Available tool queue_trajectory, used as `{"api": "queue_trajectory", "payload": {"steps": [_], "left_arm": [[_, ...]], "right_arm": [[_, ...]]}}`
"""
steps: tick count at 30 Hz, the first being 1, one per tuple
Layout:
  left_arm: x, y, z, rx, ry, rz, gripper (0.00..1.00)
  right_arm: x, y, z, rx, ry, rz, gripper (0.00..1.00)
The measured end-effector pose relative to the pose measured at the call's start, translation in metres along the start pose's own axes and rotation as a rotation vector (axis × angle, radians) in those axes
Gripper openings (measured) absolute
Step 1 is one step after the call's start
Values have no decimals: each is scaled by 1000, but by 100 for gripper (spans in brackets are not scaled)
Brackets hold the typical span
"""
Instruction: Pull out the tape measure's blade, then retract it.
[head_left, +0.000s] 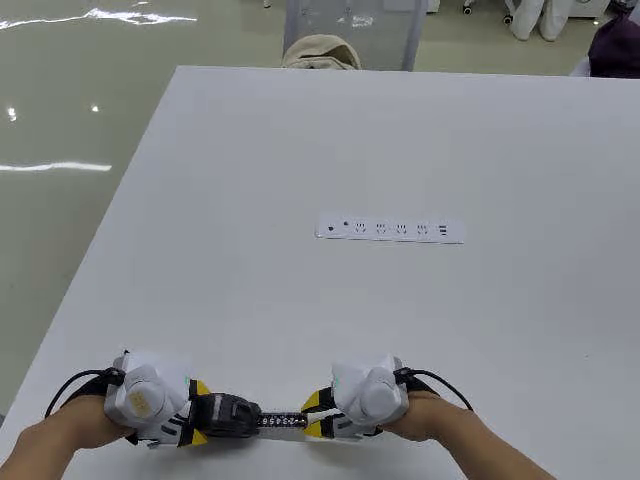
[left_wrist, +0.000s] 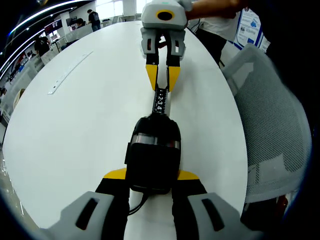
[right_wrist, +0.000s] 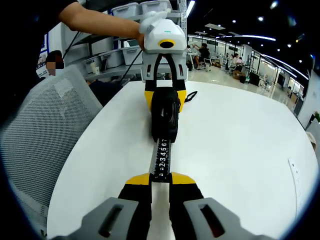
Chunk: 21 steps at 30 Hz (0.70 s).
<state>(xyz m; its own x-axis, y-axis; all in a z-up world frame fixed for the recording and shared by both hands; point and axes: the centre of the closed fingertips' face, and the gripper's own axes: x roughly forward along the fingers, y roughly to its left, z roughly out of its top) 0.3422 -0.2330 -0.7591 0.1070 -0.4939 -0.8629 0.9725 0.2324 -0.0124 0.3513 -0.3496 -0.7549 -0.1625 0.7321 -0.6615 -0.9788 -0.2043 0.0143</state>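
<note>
Your left tool (head_left: 199, 412) was clamped on the black tape measure (head_left: 228, 414) at the near edge of the bench (head_left: 400, 320); your right tool (head_left: 312, 415) pinched its blade (head_left: 281, 420), drawn out a short way between them.

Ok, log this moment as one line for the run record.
left gripper: shut on tape measure | right gripper: shut on blade end | blade: short length out between grippers | location: near edge of white table

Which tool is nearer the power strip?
Right. The right tool, pinching the blade, is nearside of the power strip; the left tool, holding the tape case, sits farther left.
</note>
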Motion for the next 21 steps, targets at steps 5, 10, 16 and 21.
{"api": "queue_trajectory", "payload": {"steps": [5,10,16,21], "left_arm": [[0,0,0,-3,-2,1,28],[0,0,1,-1,-1,1,28],[0,0,0,2,1,2,28],[0,0,0,2,1,2,28]], "right_arm": [[-2,0,-2,-3,3,0,10],[-4,1,-3,-2,5,-1,10],[-6,1,-5,-1,7,-1,10],[-9,2,-6,1,8,-1,10]]}}
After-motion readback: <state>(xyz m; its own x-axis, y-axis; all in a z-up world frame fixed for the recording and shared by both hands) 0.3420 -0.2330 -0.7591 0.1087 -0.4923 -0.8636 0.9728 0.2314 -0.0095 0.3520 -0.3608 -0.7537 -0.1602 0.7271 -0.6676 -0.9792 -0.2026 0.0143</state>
